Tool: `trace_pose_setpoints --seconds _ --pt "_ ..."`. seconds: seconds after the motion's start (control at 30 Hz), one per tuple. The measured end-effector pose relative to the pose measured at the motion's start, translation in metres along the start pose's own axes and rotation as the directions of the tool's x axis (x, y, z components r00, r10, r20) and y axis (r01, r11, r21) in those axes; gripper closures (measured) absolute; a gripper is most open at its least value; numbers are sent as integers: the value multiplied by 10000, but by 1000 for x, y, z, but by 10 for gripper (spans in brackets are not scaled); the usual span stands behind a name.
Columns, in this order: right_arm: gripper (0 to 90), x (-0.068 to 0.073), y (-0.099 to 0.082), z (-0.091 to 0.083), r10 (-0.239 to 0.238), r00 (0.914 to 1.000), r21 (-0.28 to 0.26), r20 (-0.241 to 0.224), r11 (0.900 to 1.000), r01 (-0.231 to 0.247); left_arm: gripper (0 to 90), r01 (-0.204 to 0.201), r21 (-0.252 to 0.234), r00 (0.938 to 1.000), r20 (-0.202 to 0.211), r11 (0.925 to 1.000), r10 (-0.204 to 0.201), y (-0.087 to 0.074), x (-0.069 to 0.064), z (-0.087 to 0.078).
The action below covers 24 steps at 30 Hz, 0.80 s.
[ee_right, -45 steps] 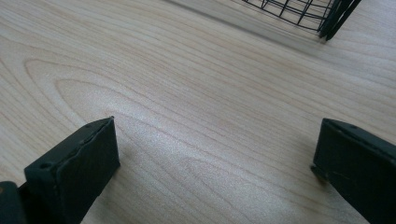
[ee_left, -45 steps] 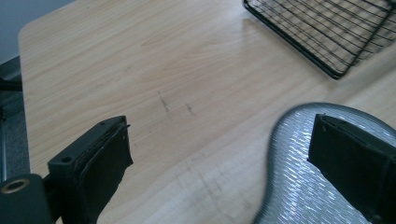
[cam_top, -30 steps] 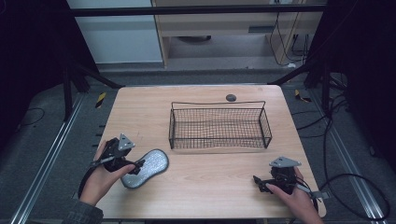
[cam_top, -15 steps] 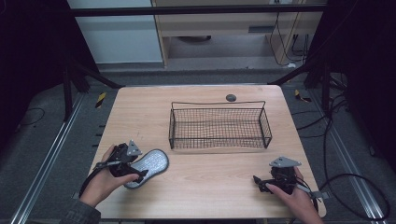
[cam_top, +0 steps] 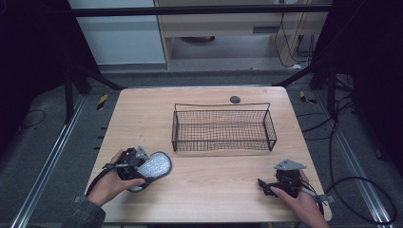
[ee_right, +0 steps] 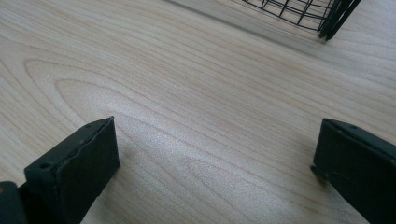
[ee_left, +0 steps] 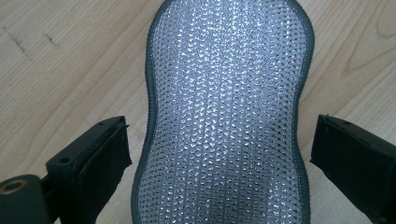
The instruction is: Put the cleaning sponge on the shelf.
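A silver mesh scouring sponge with a dark grey rim lies flat near the table's front left. My left gripper is low over its near end. In the left gripper view the sponge runs up between the two black jaws of the left gripper. The jaws straddle its narrow waist with a thin gap on each side, so the gripper is open. My right gripper rests at the front right, open over bare wood in the right gripper view.
A black wire basket stands behind the table's middle with nothing in it; one of its corners shows ahead of the right gripper. A small dark round disc sits behind the basket. Dark frame rails and cables surround the table.
My left gripper has come down and slid right onto the sponge, so its jaws now flank it. The right gripper and the basket have stayed put.
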State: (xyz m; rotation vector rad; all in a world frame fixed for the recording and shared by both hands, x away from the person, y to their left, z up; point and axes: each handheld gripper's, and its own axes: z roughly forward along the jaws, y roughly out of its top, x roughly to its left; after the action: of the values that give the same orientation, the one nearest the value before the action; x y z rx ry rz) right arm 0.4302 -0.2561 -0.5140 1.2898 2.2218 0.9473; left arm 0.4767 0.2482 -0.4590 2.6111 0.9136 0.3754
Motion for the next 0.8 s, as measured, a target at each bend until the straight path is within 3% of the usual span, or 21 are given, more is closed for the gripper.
trace_pose_setpoints --seconds 0.3,0.8 --pt "3 0 0 0 1 10000 0 -1 10000 -1 37 -302 621 9992 282 9976 285 5 1 9" --pt "3 0 0 0 0 10000 -3 -2 10000 0 8 -27 1021 9984 556 9948 -30 11 12 29"
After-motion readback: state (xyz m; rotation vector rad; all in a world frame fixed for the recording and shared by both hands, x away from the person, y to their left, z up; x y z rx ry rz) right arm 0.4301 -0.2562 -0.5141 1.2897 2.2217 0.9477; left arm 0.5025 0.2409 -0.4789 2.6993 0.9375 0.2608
